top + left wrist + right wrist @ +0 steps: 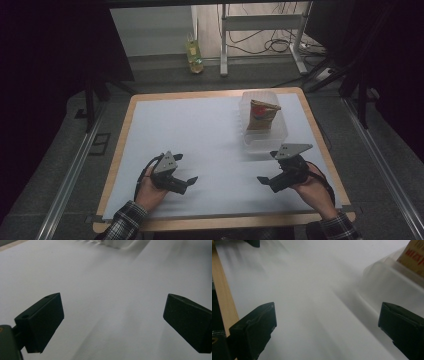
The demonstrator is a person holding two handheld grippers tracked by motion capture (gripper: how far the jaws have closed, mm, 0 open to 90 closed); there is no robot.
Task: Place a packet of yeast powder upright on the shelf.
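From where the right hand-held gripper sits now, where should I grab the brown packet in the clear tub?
Probably the brown packet by its top edge, from above: it stands upright, poking over the clear tub walls, which block its sides. The right hand-held gripper is open.

The left gripper hung over the white table, its 2 black jaws set wide apart with nothing between them. Beyond the jaws, at the table's far edge, lay the blurred rim of a clear container.
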